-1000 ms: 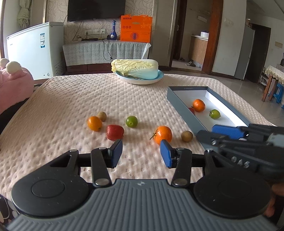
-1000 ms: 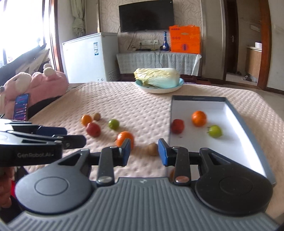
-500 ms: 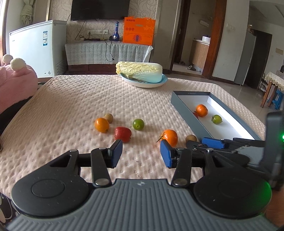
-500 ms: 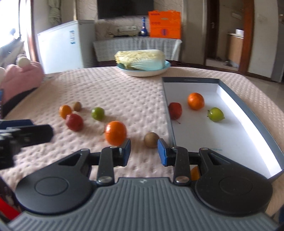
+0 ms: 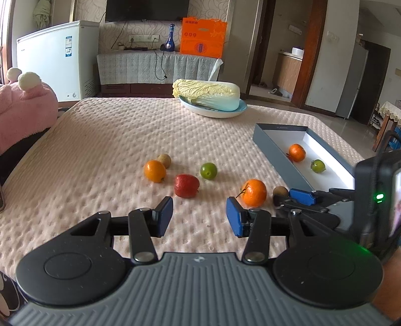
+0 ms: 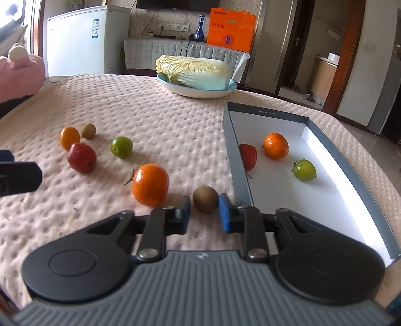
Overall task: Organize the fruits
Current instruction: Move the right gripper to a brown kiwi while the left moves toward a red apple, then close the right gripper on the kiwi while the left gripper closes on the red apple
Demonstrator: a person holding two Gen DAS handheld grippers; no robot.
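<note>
- Right gripper (image 6: 204, 214) jaws just closed in around the kiwi (image 6: 205, 198); contact unclear.
- Left gripper (image 5: 199, 217) jaws stood apart, empty, above the cloth (image 5: 112, 140).

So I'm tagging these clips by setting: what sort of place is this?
Most likely a home living room: a wall-mounted TV above a cloth-covered cabinet, a chest freezer beside it, and a cabbage on a plate at the table's far end.
</note>
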